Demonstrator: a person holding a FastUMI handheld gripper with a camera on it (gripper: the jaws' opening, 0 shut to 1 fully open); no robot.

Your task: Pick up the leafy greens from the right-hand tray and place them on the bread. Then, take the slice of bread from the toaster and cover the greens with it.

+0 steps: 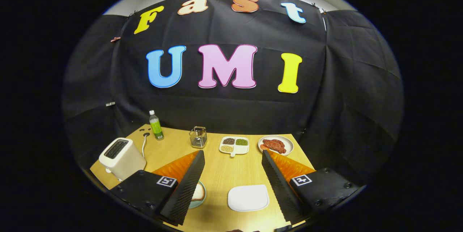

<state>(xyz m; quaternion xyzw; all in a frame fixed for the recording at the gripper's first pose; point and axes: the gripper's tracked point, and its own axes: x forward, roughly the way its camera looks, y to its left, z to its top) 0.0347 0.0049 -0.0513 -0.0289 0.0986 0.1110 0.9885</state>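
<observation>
My gripper point(233, 153) hangs open above the wooden table point(220, 174), its fingers spread wide with nothing between them. A slice of bread point(198, 191) lies on a teal plate point(201, 200), half hidden behind the left finger point(188, 181). Low between the two fingers sits a white rounded tray point(248, 197), and its top looks plain white. The white toaster point(121, 157) stands at the table's left edge, beyond the left finger. Its slots are dark and I cannot tell what is in them.
Along the back of the table stand a green bottle point(156, 126), a small glass holder point(198, 137), a divided white dish of beans point(234, 145) and a plate of red meat point(275, 145). The toaster's cord point(144, 144) runs to the back.
</observation>
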